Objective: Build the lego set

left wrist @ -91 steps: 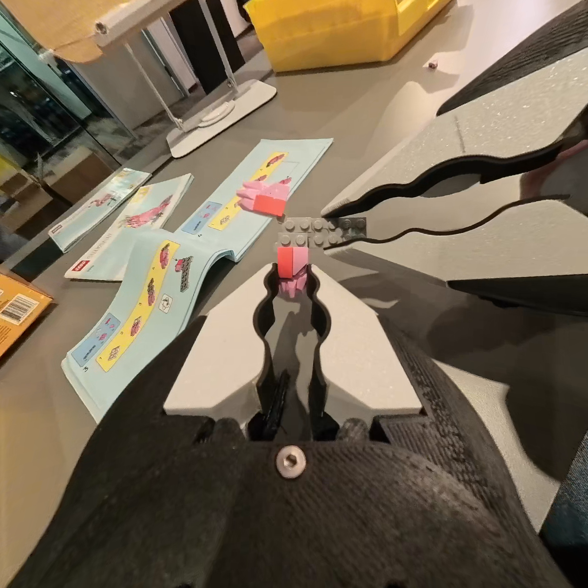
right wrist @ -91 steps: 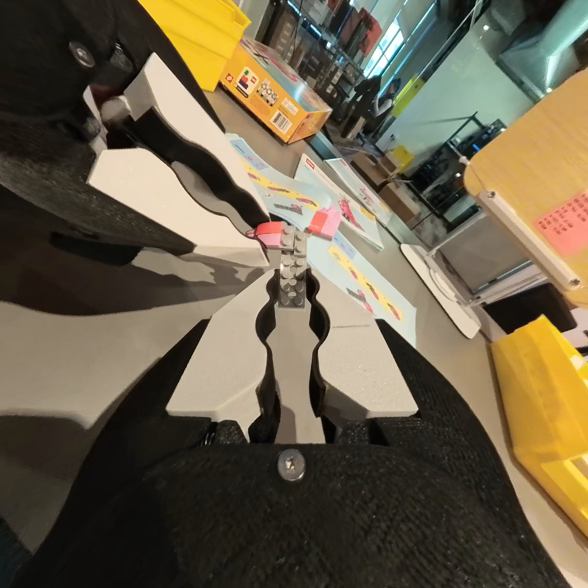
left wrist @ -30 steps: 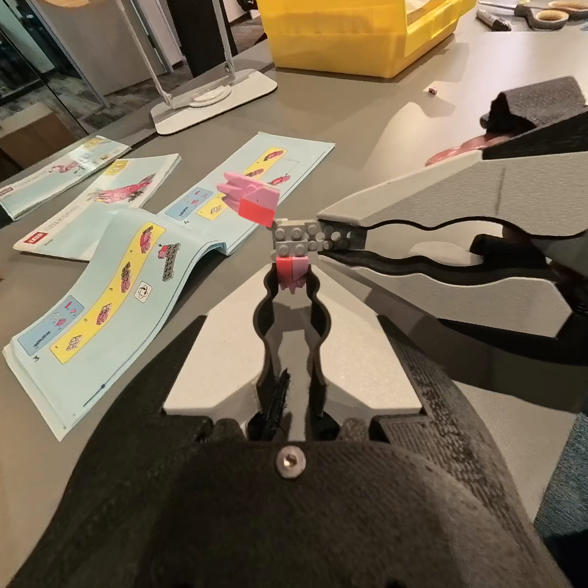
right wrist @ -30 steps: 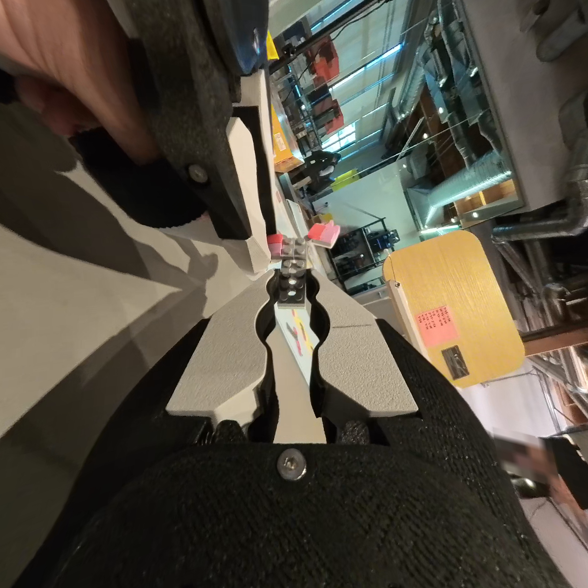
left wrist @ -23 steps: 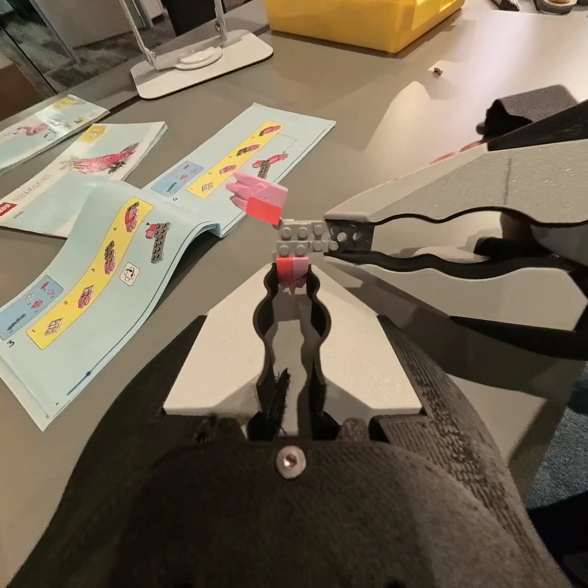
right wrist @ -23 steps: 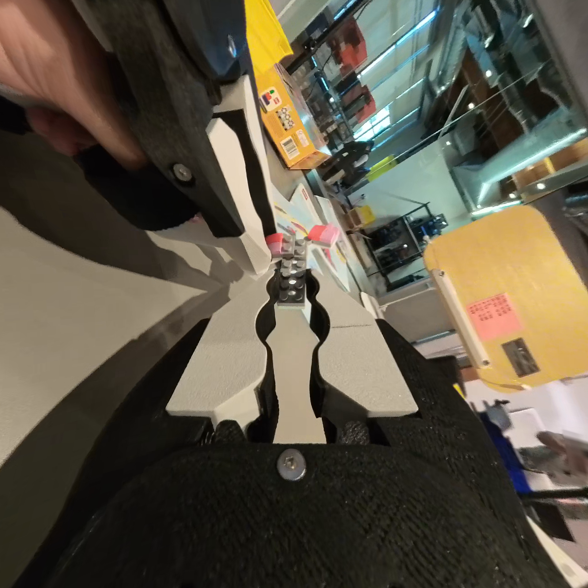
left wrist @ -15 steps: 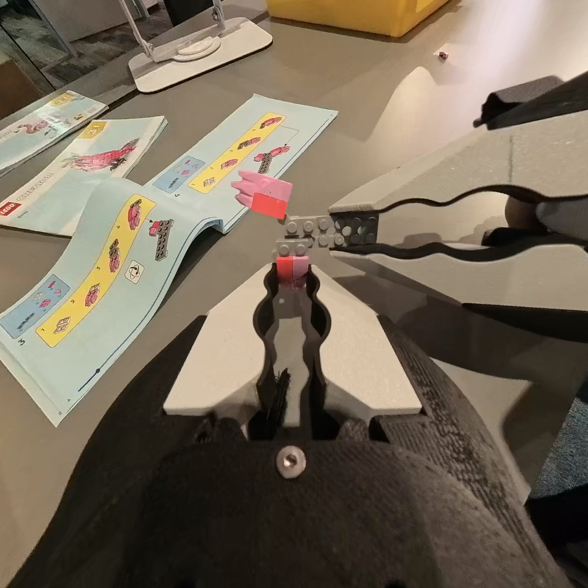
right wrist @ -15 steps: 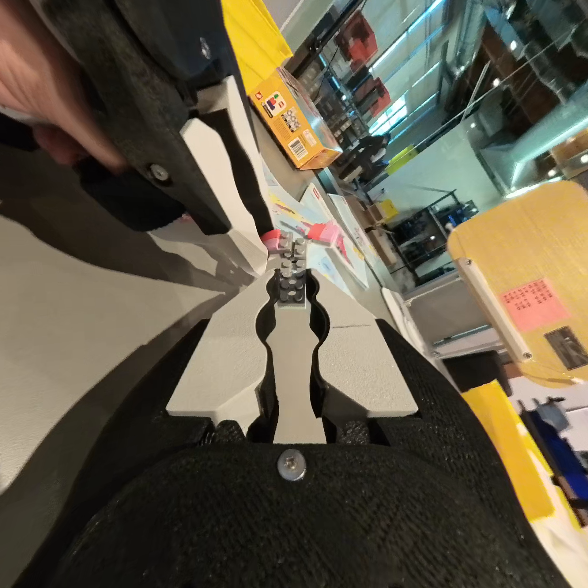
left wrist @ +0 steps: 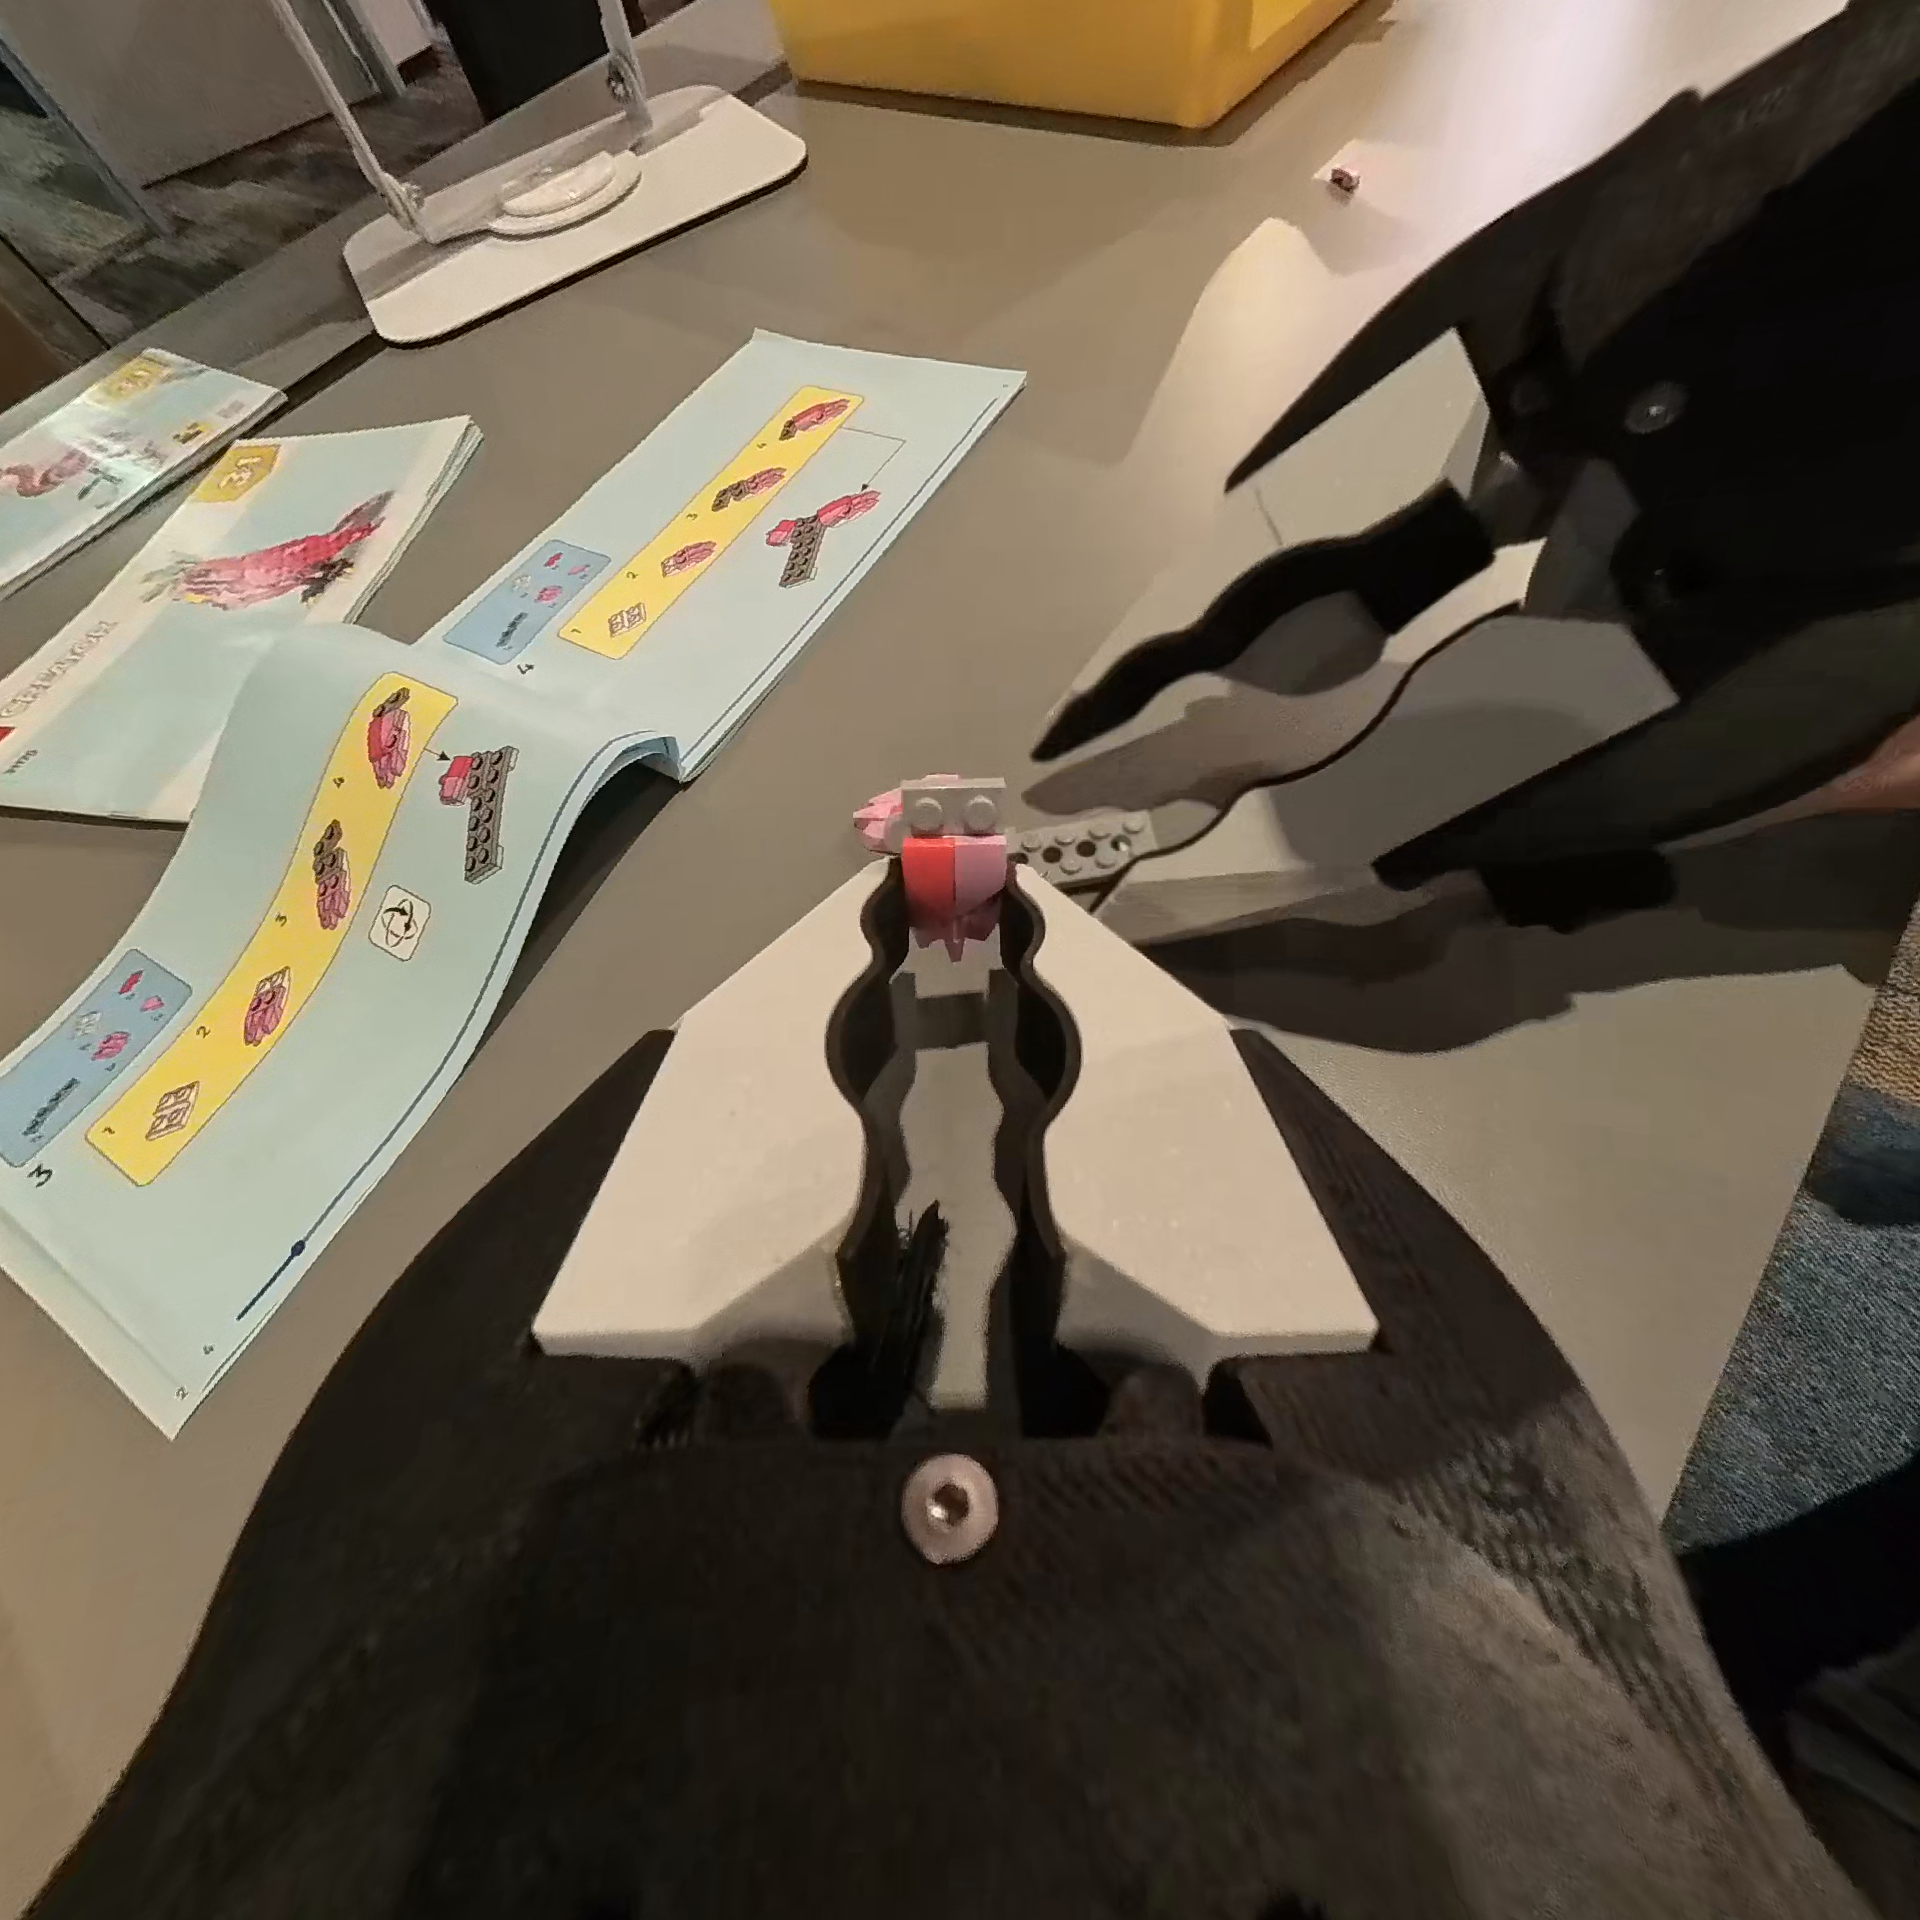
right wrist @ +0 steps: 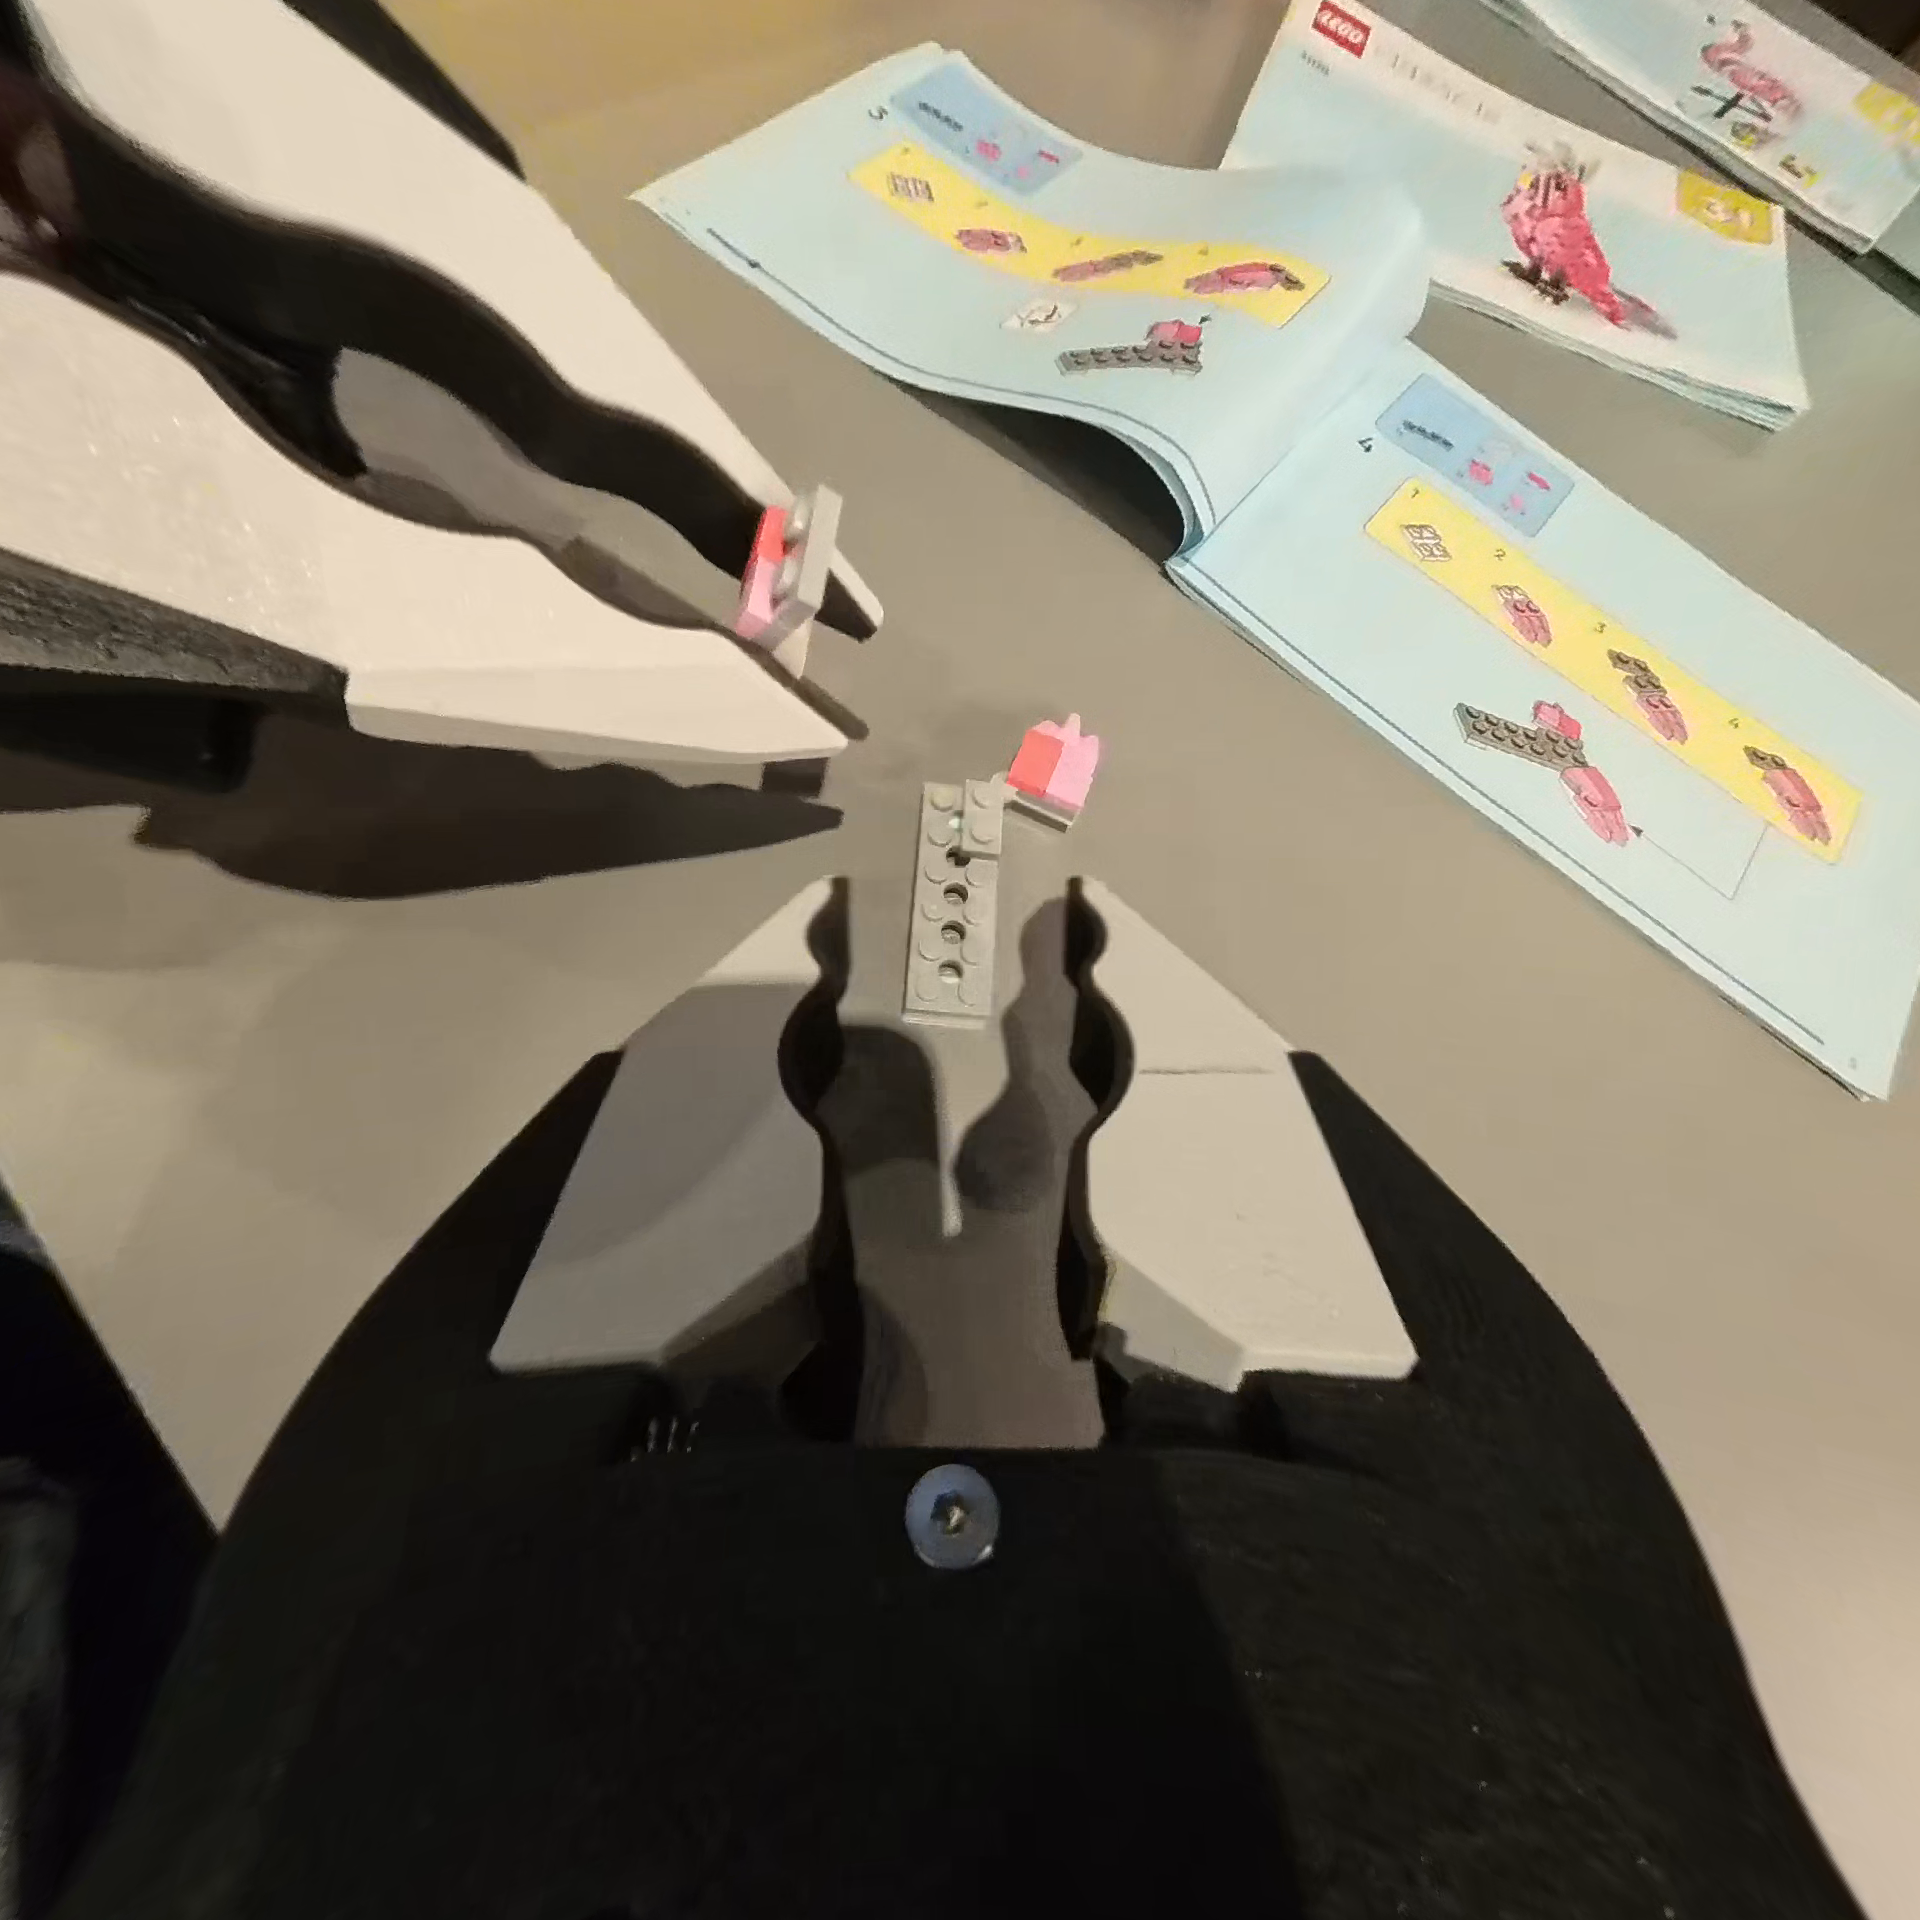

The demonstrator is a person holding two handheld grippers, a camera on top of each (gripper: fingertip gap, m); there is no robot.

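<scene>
My left gripper (left wrist: 954, 883) is shut on a small red and pink brick piece (left wrist: 951, 868) with a light grey two-stud plate on top. In the right wrist view this left gripper (right wrist: 831, 655) holds the piece (right wrist: 779, 577) above the table, apart from the rest. A long grey plate (right wrist: 951, 925) lies flat on the table between my open right gripper's (right wrist: 954, 894) fingertips, untouched. A red and pink piece (right wrist: 1055, 774) sits at its far end. In the left wrist view the plate (left wrist: 1086, 852) lies just behind the held piece, under the open right gripper (left wrist: 1081, 800).
An open light blue instruction booklet (left wrist: 436, 727) lies left of the work spot; it also shows in the right wrist view (right wrist: 1507, 623). More booklets (left wrist: 239, 551) lie beyond. A white stand base (left wrist: 571, 187), a yellow bin (left wrist: 1039, 52) and a tiny loose part (left wrist: 1345, 177) are at the back. The table edge (left wrist: 1787, 1091) runs on the right. The grippers' ends are close to 4 centimeters from one another.
Both grippers held one joined assembly in the air. Now the right gripper has opened and the grey plate lies on the table. The left gripper keeps the red and pink piece, separated.
</scene>
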